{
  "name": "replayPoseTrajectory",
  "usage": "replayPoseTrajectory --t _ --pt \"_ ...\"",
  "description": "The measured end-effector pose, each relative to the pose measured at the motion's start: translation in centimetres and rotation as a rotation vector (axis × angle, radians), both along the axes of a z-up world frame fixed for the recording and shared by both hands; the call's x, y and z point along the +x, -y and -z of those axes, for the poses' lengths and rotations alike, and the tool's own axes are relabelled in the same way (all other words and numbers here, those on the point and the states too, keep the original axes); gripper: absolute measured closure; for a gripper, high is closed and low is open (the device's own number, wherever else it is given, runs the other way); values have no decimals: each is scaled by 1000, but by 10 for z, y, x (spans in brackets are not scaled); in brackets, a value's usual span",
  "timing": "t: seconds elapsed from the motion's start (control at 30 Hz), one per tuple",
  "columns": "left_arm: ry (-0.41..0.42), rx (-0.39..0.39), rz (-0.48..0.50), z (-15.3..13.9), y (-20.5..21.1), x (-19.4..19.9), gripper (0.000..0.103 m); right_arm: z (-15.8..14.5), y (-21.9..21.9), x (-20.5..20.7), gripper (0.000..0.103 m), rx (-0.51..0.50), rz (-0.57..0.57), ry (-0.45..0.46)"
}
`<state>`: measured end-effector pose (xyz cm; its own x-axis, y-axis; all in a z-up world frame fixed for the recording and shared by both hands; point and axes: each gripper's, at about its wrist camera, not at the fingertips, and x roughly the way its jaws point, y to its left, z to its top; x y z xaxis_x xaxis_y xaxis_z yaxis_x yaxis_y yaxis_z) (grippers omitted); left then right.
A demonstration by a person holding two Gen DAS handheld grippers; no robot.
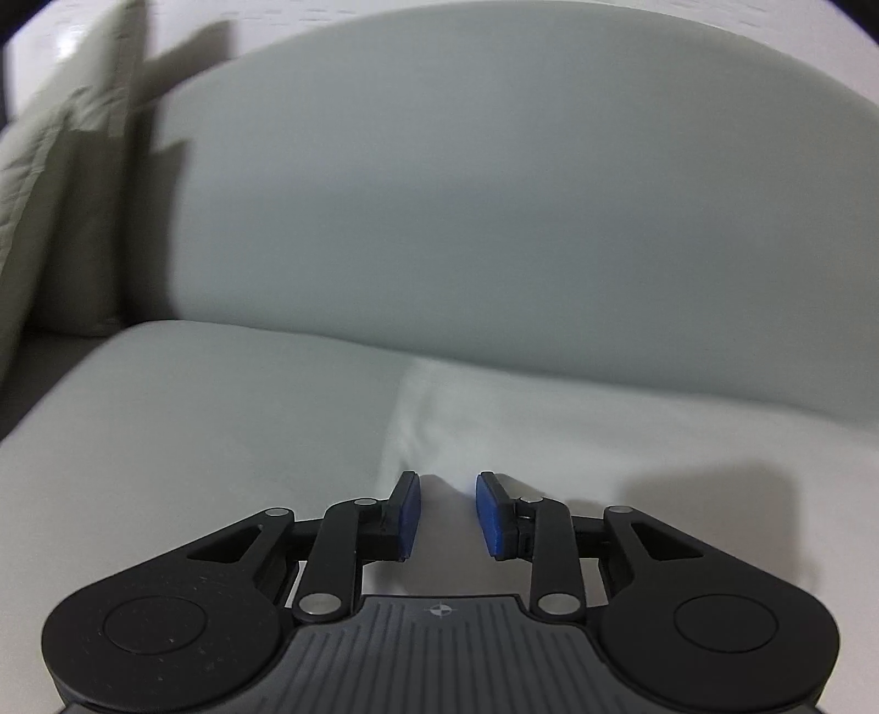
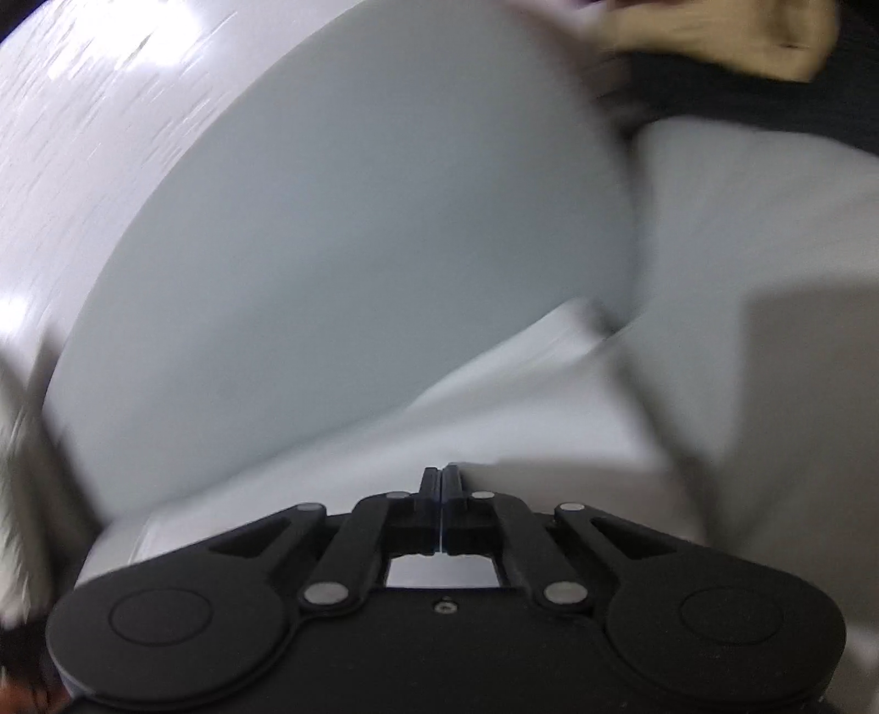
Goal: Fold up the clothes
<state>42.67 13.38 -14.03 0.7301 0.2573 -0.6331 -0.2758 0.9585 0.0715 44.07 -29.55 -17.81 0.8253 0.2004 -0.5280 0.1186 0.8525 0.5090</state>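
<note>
A white garment [image 1: 549,439] lies spread on the pale sofa seat [image 1: 192,412], its left edge running down toward my left gripper [image 1: 445,480]. That gripper is open: the blue pads [image 1: 409,511] stand apart, a low ridge of the white cloth lies between them, and neither pad presses on it. In the blurred right wrist view the same garment [image 2: 467,417] stretches away along the foot of the back cushion [image 2: 357,219]. My right gripper [image 2: 442,472] is shut, fingers together, at the garment's near edge. Whether any cloth is pinched there I cannot tell.
The grey back cushion [image 1: 467,219] rises just behind the garment. A beige pillow [image 1: 71,219] leans at the sofa's left end. On the right stands another grey cushion [image 2: 769,219], with a beige cloth [image 2: 714,38] and something dark above it.
</note>
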Motion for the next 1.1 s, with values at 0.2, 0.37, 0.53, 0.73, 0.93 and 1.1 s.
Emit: replayPoseTrajectory --t 0.2,0.37,0.53,0.73,0.93,1.1 --pt "-18 93 -96 1 -17 8 70 -3 29 14 103 -97 228 -19" --pt "-25 -62 23 -26 -41 -22 73 -24 27 4 89 -97 202 -48" --pt "-5 -108 86 -43 -60 -26 61 -51 26 -9 78 -63 77 -11" --pt "-134 -367 80 -16 -80 22 52 -46 54 19 66 1 136 -82" --pt "-147 -382 203 -13 -77 54 57 -25 82 62 77 129 41 -156" --pt "-143 -304 229 -11 -69 69 81 -18 72 91 79 65 -34 -213"
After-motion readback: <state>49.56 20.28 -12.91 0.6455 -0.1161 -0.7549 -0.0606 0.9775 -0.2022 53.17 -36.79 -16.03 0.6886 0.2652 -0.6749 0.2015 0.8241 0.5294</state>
